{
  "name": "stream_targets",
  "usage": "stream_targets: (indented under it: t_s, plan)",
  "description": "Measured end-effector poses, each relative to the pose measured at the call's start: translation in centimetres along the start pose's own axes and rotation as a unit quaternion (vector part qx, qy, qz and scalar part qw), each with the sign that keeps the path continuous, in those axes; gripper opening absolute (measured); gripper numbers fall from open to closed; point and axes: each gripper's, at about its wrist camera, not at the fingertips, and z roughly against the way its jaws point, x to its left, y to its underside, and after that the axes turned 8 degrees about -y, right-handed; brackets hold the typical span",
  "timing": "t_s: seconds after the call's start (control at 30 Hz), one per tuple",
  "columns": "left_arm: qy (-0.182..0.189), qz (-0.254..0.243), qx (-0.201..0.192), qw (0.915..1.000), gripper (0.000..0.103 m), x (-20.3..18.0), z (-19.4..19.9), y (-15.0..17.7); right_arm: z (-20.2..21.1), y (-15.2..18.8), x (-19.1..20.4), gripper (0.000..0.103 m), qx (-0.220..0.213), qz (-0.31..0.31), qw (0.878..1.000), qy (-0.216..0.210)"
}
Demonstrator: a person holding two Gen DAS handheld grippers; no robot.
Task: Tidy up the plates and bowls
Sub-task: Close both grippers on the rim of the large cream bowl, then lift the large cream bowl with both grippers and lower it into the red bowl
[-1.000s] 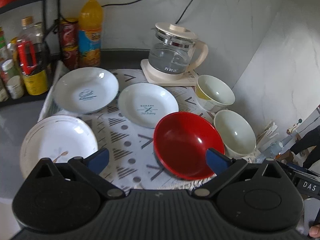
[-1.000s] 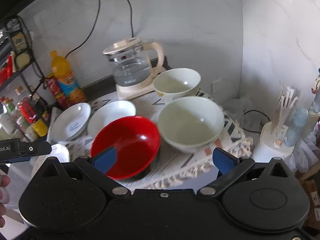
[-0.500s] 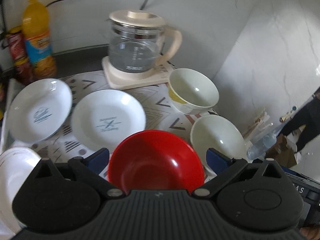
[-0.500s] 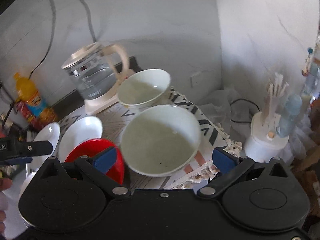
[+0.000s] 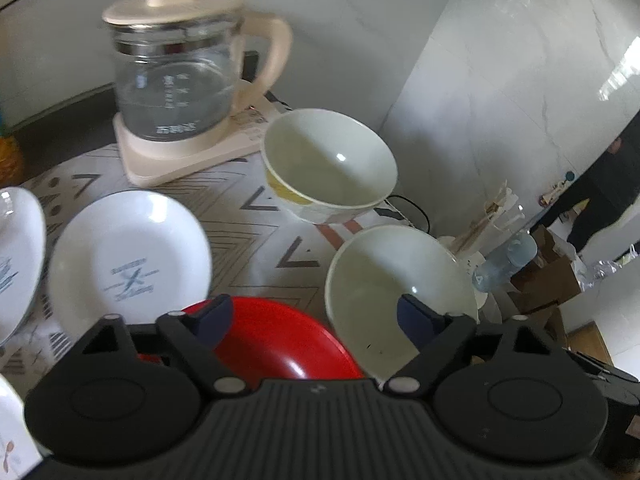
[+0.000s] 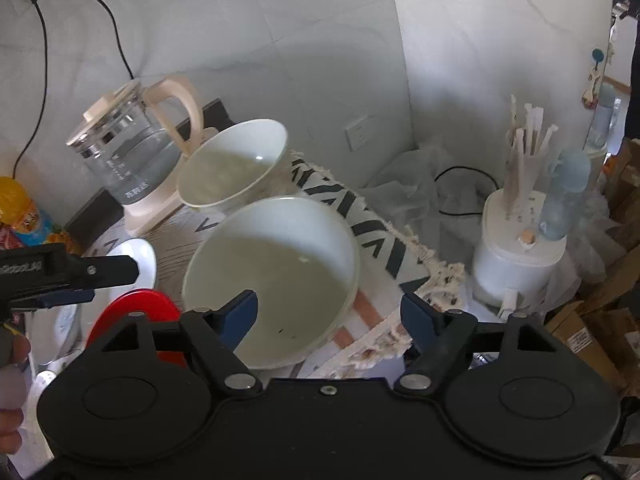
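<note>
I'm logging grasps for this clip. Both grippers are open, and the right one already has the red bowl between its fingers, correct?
Not quite. Both are open, but the right gripper is lined up on the near white bowl, not the red bowl, which sits off to its left. The right wrist view shows this.

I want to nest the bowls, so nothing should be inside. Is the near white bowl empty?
Nearly empty: the near white bowl sits upright on the mat, its bare inside showing only a few dark specks near the bottom.
</note>
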Motion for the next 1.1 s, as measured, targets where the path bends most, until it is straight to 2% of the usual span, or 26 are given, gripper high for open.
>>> stream_targets:
  t_s: [0.1, 0.27, 0.53, 0.6, 0.77, 0.97, 1.1]
  plan:
    - [0.001, -0.007, 0.012, 0.9999, 0.068, -0.5, -1.6, -0.6, -0.6, -0.3, -0.6, 0.062, 0.005, -0.016, 1.000, 0.000]
    - [0.010, -0.013, 0.028, 0.9995, 0.059, -1.0, -3.7, -1.1, -2.1, -0.5, -1.5, 0.044, 0.024, -0.058, 0.998, -0.024]
    - [0.025, -0.017, 0.058, 0.9979, 0.043, -1.6, -6.8, -1.6, -4.6, -0.4, -1.7, 0.030, 0.049, -0.058, 0.997, -0.001]
    - [0.027, -0.018, 0.064, 0.9974, 0.033, -1.7, -7.6, -1.6, -5.0, -0.3, -1.9, 0.024, 0.054, -0.060, 0.997, -0.002]
    - [0.019, -0.022, 0.069, 0.9972, 0.016, -2.1, -9.2, -1.4, -5.9, 0.0, -2.2, 0.019, 0.060, -0.062, 0.996, -0.004]
    - [0.013, -0.033, 0.063, 0.9974, 0.014, -2.8, -9.6, -1.5, -6.2, 0.0, -2.8, 0.016, 0.042, -0.072, 0.996, -0.006]
    - [0.014, -0.022, 0.061, 0.9978, 0.013, -2.9, -9.3, -1.7, -6.0, -0.3, -2.8, 0.015, 0.034, -0.069, 0.997, -0.005]
